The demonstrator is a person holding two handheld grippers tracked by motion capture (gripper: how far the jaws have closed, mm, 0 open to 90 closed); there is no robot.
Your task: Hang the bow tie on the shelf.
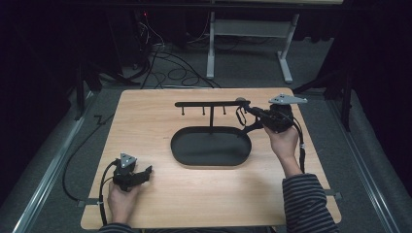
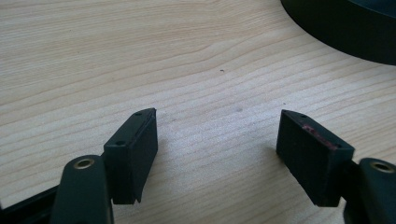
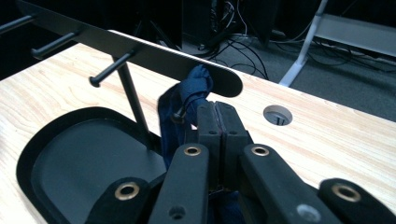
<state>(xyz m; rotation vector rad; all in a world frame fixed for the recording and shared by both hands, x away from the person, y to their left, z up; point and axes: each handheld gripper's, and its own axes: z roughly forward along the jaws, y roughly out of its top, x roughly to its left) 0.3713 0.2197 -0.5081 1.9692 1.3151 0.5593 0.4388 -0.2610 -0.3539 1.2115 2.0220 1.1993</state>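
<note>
Right gripper (image 3: 218, 122) clamped on dark blue cloth (image 3: 187, 100) at the end of the black peg rack (image 1: 212, 103).
The rack stands over its oval black tray (image 1: 211, 146) mid-surface; the left gripper (image 2: 217, 149) rests low on the wooden surface (image 1: 194, 194), jaws wide apart and empty.

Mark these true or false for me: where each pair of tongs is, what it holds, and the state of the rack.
1. The right tongs are shut on a dark blue band. True.
2. The left tongs grip the tray. False: they're open over bare table.
3. The band sits at the rack's end peg. True.
4. Bands hang from every peg. False: the other pegs are bare.
</note>
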